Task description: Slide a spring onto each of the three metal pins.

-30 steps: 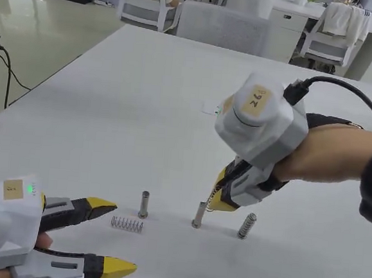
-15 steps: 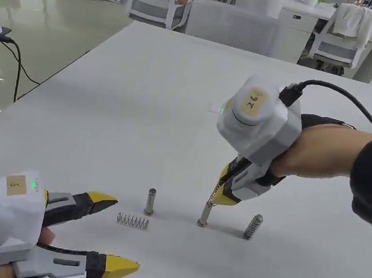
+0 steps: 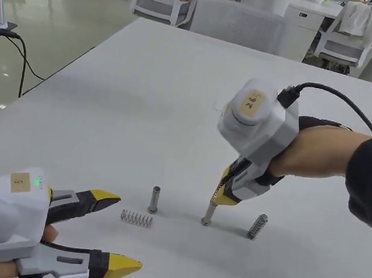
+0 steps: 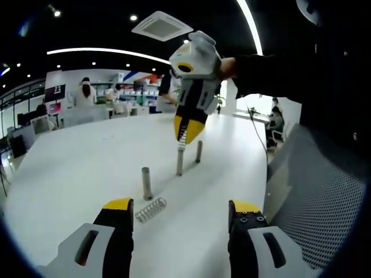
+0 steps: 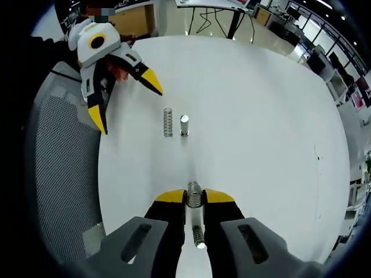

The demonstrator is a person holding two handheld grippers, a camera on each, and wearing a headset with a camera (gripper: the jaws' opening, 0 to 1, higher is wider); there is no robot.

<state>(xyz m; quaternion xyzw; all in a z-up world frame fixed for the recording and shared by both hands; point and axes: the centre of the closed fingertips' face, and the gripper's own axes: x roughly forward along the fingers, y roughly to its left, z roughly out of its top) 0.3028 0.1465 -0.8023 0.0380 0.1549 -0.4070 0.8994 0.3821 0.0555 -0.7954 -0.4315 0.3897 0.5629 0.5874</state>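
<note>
**Spring poised over the middle pin, one pin dressed and one bare**

The right gripper (image 3: 221,198) has its jaws clamped on a small coil spring (image 5: 195,197), held upright just above the top of the middle pin (image 3: 208,213) on the white worktop (image 3: 176,99). To that pin's right, the far pin (image 3: 258,226) wears its spring. The bare pin (image 3: 155,200) stands to the left, with a loose spring (image 3: 136,218) lying just beside its foot. The left gripper (image 3: 127,232) hovers near that loose spring, jaws wide apart and holding nothing. The springs look light and easy to squash or flick away (a thin wire coil would likely roll on the smooth top). A gentle pinch across the coil's middle, leaving the lower end free to find the pin, seems the safest hold.
</note>
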